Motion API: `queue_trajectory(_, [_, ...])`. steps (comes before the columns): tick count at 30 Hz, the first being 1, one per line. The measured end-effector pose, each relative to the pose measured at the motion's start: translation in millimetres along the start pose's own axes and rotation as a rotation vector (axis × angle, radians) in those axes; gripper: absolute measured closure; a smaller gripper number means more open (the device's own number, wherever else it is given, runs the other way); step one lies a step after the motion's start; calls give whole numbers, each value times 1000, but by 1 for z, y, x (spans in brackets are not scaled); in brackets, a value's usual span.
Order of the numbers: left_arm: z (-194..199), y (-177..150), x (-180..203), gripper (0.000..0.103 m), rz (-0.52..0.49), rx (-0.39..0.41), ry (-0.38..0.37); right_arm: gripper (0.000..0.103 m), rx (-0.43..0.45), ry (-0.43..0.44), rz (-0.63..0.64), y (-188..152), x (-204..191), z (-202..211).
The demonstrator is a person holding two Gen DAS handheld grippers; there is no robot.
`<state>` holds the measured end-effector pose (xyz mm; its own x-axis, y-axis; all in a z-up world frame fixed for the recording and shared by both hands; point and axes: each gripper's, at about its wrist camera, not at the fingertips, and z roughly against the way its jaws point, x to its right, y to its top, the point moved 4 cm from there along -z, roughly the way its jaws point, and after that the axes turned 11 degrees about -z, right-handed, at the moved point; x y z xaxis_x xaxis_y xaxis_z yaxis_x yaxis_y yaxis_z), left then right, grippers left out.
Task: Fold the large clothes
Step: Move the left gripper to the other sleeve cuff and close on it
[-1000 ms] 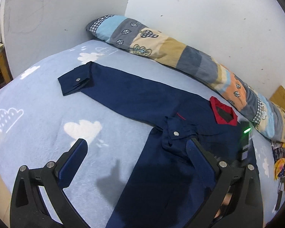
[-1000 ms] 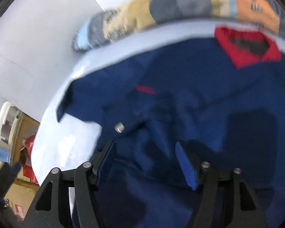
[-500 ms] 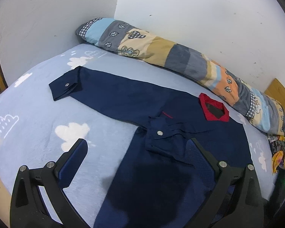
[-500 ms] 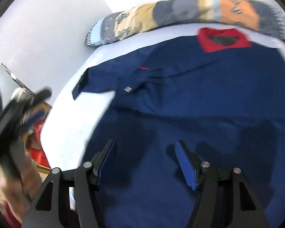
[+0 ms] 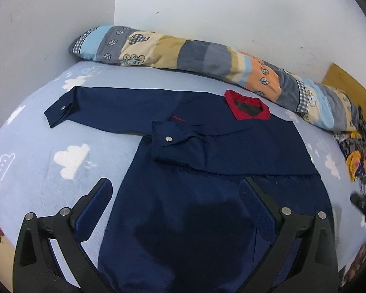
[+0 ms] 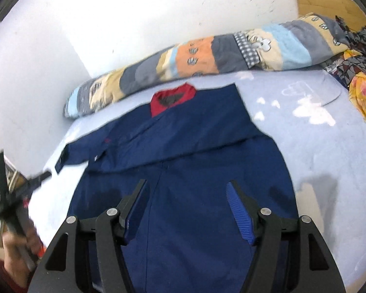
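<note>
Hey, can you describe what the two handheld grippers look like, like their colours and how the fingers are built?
Both grippers are matte black plastic frames with two angled fingers joined by silver round-headed bolts. The left gripper has dark navy pads with a fine dotted texture. The right gripper has brighter blue pads with ribbed ridges. No cables or markings show, and no sleeve is clear.

We've got the navy shirt (image 5: 207, 151) lying flat on the bed (image 5: 36, 166): red collar (image 5: 247, 107) toward the wall, one sleeve (image 5: 95, 108) stretched out left, the other folded across the chest with its cuff (image 5: 169, 138) snap up. Patchwork bolster (image 5: 207, 56) runs along the wall behind it. Our left gripper (image 5: 175, 210) hangs over the lower shirt, fingers (image 5: 95, 210) spread wide, nothing between them. Patterned cloth (image 5: 358, 151) bunched at the right edge.
</note>
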<state>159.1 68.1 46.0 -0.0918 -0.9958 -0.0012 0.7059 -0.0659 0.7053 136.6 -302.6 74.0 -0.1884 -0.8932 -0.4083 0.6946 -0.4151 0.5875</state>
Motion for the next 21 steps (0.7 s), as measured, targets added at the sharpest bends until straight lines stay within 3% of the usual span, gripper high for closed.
queue_trajectory(4, [11, -16, 12, 0, -1, -23, -25, 35, 38, 23, 35, -1, 5, -17])
queue_trajectory(6, [18, -16, 13, 0, 9, -20, -52, 36, -21, 6, 9, -3, 9, -29])
queue_trajectory(9, [27, -12, -1, 0, 25, 23, -17, 36, 24, 69, -14, 9, 8, -23])
queue_trajectory(16, [-8, 6, -87, 0, 239, 14, -40, 35, 30, 84, -76, 15, 15, -25])
queue_trajectory(21, [-51, -3, -172, 6, 371, -2, 11, 35, 39, 119, -43, 17, -5, -28])
